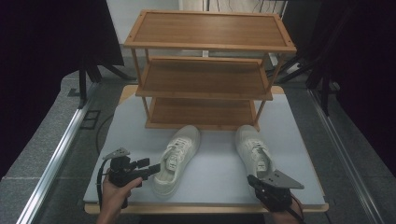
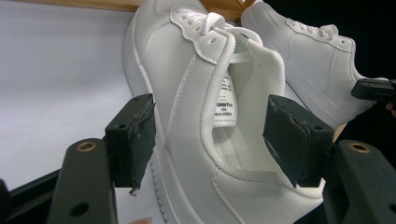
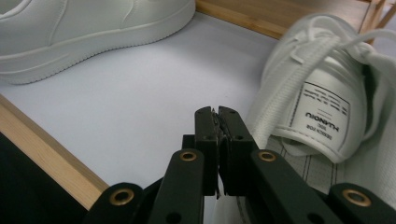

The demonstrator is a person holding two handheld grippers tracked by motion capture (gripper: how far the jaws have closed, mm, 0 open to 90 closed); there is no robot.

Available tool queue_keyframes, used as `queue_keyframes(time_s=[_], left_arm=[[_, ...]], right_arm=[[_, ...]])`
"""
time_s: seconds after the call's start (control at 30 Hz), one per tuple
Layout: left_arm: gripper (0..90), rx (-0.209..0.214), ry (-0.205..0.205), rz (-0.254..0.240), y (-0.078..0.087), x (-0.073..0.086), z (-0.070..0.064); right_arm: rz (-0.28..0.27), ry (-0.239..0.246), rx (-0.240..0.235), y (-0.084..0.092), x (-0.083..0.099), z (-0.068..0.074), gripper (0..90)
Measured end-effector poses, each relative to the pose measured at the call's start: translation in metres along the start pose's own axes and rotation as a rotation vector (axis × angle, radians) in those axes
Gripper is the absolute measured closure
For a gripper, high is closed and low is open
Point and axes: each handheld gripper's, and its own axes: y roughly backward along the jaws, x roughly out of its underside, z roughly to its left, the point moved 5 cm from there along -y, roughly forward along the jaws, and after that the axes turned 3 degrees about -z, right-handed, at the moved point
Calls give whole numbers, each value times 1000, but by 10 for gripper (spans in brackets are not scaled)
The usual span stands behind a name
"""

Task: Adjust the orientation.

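Straddling the left sneaker [image 2: 205, 116]'s heel collar, the left gripper [image 2: 210, 135] stands wide open, apparently not yet pressing; the shoe's long axis runs ahead toward the shoe rack [image 1: 205, 70]. Right gripper [image 3: 217, 122] is closed, empty.

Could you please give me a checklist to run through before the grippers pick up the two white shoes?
1. Left gripper open around the left shoe at its collar, pads not pressing: ok.
2. Right gripper open for a grasp: not ok, jaws shut with nothing between them.
3. Right gripper lined up with the right shoe: not ok, it sits beside the collar.
4. Wooden rack shelves free: ok.
5. Both shoes upright on the table: ok.
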Motion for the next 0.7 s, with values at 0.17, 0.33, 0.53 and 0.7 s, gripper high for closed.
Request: queue_keyframes(time_s=[0.17,0.33,0.53,0.7], left_arm=[[344,1,0,2,0,0,1],[344,2,-2,5,-1,1,1],[344,1,-2,7,-3,1,0],[344,0,-5,12,-4,2,-1]], right_arm=[[-8,-48,-1,9,4,-15,864],[-19,-94,-4,15,8,-28,864],[-24,-84,-9,14,8,-27,821],[-65,-59,-36,11,-3,-18,751]])
